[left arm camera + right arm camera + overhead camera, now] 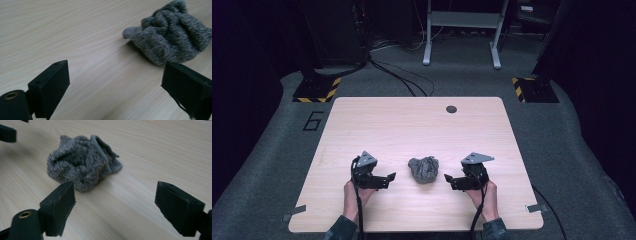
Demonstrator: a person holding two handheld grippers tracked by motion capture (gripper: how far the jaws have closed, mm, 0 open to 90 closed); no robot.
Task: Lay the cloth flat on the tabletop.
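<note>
We have a crumpled grey knitted sock (424,169) lying in a heap near the middle of the wooden table (412,120), a little toward our side, and we judge it to be the thing in hand, since both tools point at it. Our left gripper (388,178) sits just to the left of the heap and our right gripper (449,179) just to its right, each aimed inward, so the sock lies between them without being touched. In the left gripper view the sock (170,37) rests ahead and to the right of the jaws, which stand wide apart with nothing but bare wood between them. In the right gripper view the sock (80,161) lies ahead and to the left, its ribbed cuff turned up; these jaws too gape wide and hold nothing. This flanking stance seems meant to let each side take a separate part of the fabric. Room is generous: bare wood surrounds the heap on all sides, the round cable hole (451,109) is well apart at the far edge, and the near edge lies behind our hands.
</note>
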